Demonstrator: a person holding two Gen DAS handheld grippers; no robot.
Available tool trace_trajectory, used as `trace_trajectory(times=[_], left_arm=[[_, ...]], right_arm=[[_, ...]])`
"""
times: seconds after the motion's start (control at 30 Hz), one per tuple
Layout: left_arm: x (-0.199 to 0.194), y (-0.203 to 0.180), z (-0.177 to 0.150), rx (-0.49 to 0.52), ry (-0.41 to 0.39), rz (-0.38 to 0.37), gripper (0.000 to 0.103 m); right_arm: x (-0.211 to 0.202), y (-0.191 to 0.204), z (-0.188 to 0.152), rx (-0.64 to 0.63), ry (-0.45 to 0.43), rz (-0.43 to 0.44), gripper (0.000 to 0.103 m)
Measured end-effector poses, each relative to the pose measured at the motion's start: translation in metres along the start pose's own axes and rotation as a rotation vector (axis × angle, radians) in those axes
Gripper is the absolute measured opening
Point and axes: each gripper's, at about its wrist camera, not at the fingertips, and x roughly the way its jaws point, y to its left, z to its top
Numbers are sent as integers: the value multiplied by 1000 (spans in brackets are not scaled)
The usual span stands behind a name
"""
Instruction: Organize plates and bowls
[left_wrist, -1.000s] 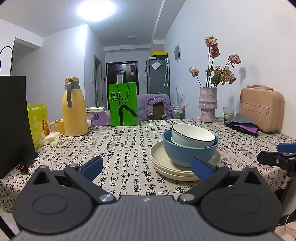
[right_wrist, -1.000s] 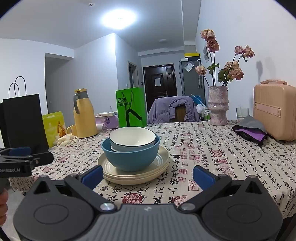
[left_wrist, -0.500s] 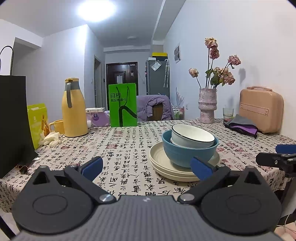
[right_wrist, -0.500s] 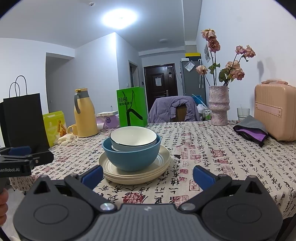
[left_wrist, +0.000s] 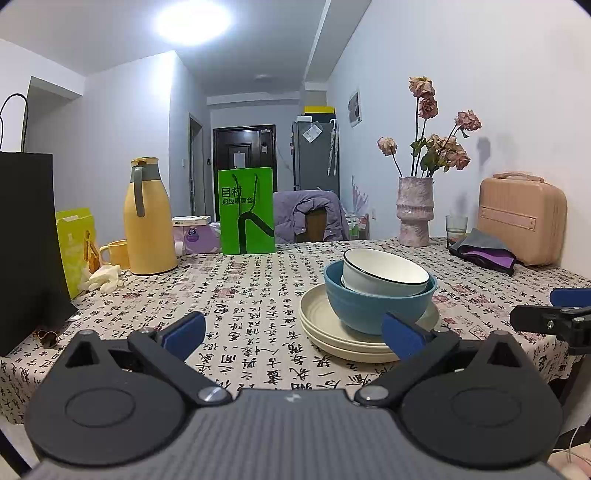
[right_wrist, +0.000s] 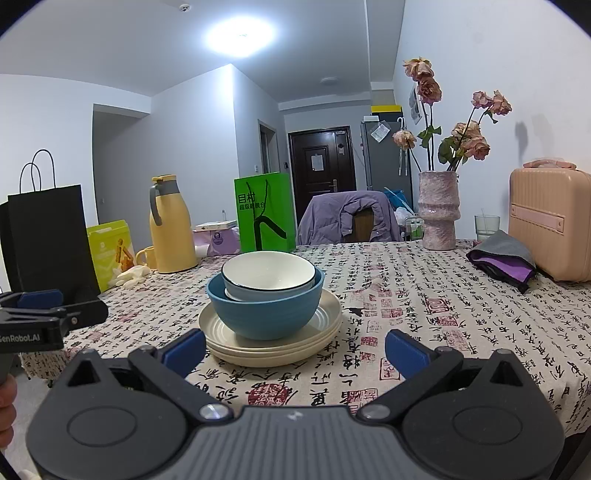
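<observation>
A white bowl with a dark rim (left_wrist: 384, 275) (right_wrist: 267, 273) sits nested in a blue bowl (left_wrist: 365, 308) (right_wrist: 264, 314), and both rest on a stack of cream plates (left_wrist: 332, 338) (right_wrist: 273, 347) near the table's front edge. My left gripper (left_wrist: 293, 332) is open and empty, held short of the table with the stack ahead to its right. My right gripper (right_wrist: 293, 347) is open and empty too, the stack just ahead to its left. Each gripper shows at the edge of the other's view: the right one (left_wrist: 550, 317), the left one (right_wrist: 44, 310).
On the printed tablecloth (left_wrist: 243, 295) stand a yellow jug (left_wrist: 147, 218), a yellow mug (left_wrist: 114, 253), a green bag (left_wrist: 245, 210), a black bag (left_wrist: 27, 243), a vase of dried roses (left_wrist: 413, 210), a glass (left_wrist: 456, 225), a folded cloth (left_wrist: 484, 253) and a pink case (left_wrist: 521, 219). A chair with a purple jacket (left_wrist: 314, 218) is behind.
Both grippers have drifted very slightly, so the stack sits a touch lower in the left view; the dishes have not moved and both grippers stay open.
</observation>
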Motion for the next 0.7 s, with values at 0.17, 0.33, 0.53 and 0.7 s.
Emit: trace_trajectory(times=[0.17, 0.33, 0.53, 0.7], left_arm=[[-1, 1, 0, -4, -2, 2, 103], [-1, 1, 0, -5, -2, 0, 103], [-1, 1, 0, -3, -2, 2, 103], [0, 1, 0, 1, -1, 4, 103]], right_arm=[[2, 3, 0, -6, 1, 8, 103], [2, 3, 0, -6, 0, 8, 103], [2, 5, 0, -7, 0, 9, 103], [2, 5, 0, -7, 0, 8, 103]])
